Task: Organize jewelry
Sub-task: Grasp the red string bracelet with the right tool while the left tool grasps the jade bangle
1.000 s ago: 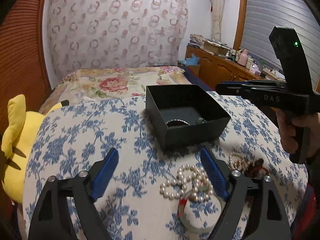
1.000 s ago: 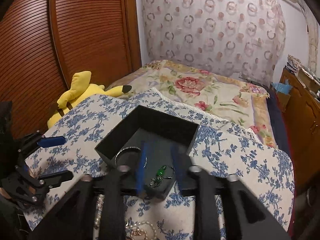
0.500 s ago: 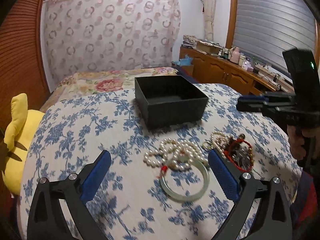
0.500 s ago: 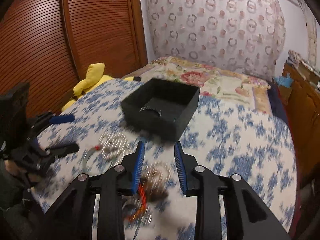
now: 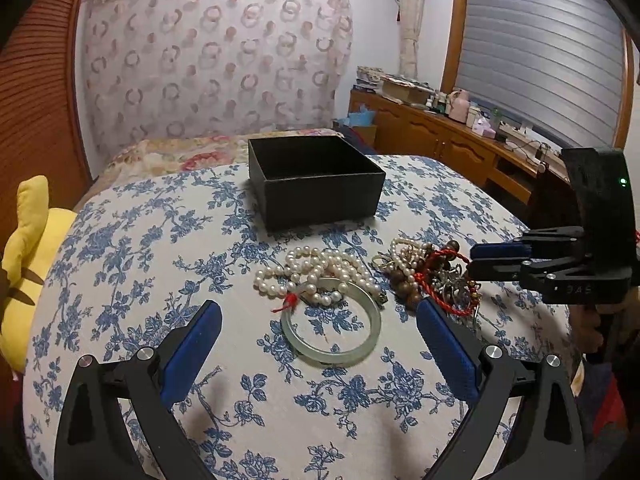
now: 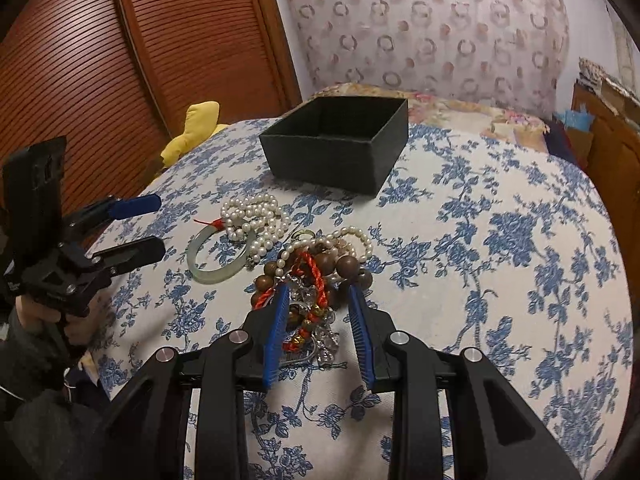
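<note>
The right tool (image 6: pixel 318 312) hung low over the tangled heap of beads and red cord (image 6: pixel 316 276), its fingers apart and bracketing the near edge, probably lining up a pick from it. The left tool (image 5: pixel 316 340) waited wide apart short of the jade bangle (image 5: pixel 331 322) and pearl strand (image 5: pixel 320 272). All lay on the bench (image 5: pixel 140 240) before the black box (image 5: pixel 314 180), the likely destination.

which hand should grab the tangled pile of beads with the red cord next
Probably the right. The right tool is open with its fingers on either side of the bead pile. The left tool is open too, but frames the green bangle, with the pile off to its side.
</note>
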`<action>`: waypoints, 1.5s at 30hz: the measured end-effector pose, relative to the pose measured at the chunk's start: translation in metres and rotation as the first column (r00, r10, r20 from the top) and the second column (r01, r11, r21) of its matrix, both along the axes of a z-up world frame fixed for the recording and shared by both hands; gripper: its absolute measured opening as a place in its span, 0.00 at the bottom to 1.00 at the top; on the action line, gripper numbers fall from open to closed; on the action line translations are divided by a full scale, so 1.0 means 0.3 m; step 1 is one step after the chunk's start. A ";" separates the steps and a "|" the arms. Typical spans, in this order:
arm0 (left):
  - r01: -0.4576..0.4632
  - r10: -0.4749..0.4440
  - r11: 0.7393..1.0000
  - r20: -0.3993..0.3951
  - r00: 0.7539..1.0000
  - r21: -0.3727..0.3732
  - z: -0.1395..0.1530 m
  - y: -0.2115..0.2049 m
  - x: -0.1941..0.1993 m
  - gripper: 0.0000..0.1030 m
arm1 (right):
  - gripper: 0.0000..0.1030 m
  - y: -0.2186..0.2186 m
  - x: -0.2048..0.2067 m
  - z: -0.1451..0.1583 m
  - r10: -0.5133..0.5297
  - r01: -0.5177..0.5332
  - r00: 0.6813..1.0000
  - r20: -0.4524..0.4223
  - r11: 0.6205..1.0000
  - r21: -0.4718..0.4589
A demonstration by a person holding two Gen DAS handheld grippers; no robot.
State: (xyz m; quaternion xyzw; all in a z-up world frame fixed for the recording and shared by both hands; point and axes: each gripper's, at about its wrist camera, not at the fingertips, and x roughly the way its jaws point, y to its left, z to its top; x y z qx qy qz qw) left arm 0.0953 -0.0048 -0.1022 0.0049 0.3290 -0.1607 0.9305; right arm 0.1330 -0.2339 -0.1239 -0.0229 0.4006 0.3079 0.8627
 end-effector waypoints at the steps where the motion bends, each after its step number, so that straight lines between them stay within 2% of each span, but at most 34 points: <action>1: 0.000 0.000 1.000 0.000 1.000 0.002 0.000 -0.001 -0.001 0.92 | 0.32 0.004 0.005 -0.005 -0.001 0.001 1.000 -0.005 1.000 -0.004; 8: -0.008 0.008 1.000 -0.015 1.000 0.007 -0.019 0.003 0.001 0.92 | 0.26 0.005 0.025 -0.031 -0.031 0.031 0.999 -0.029 1.000 -0.006; 10: -0.014 0.014 1.000 -0.028 1.000 0.008 -0.028 0.006 0.010 0.92 | 0.15 0.006 0.027 -0.029 -0.022 0.023 0.999 -0.039 1.000 0.004; 13: -0.013 0.013 1.000 -0.023 1.000 0.004 -0.027 0.008 0.009 0.92 | 0.08 0.013 0.017 -0.012 -0.016 0.016 1.000 -0.019 1.000 -0.004; 20: -0.017 0.018 1.000 -0.050 0.999 0.026 -0.042 -0.001 0.024 0.92 | 0.08 0.003 -0.020 0.065 0.000 -0.001 0.999 0.043 0.999 0.036; 26: 0.000 0.006 0.997 -0.077 0.997 0.077 -0.056 -0.035 0.041 0.92 | 0.08 -0.021 -0.046 0.128 -0.006 0.001 0.996 0.089 0.998 0.062; 29: 0.015 -0.004 0.994 -0.102 0.995 0.110 -0.065 -0.060 0.056 0.92 | 0.08 -0.028 -0.064 0.138 -0.014 0.008 0.994 0.110 0.999 0.054; 35: 0.064 -0.046 0.989 -0.137 0.990 0.131 -0.073 -0.095 0.085 0.91 | 0.08 -0.034 -0.081 0.127 -0.021 0.015 0.993 0.115 0.999 0.050; 39: 0.091 -0.062 0.983 -0.171 0.983 0.162 -0.092 -0.124 0.111 0.80 | 0.08 -0.033 -0.088 0.120 -0.019 0.013 0.994 0.112 0.998 0.053; 42: 0.086 -0.049 0.980 -0.202 0.978 0.178 -0.112 -0.130 0.134 0.75 | 0.08 -0.031 -0.092 0.119 -0.018 0.012 0.993 0.113 0.998 0.054; 45: 0.079 -0.044 0.981 -0.194 0.980 0.175 -0.109 -0.122 0.137 0.67 | 0.08 -0.030 -0.094 0.119 -0.017 0.010 0.994 0.112 0.998 0.058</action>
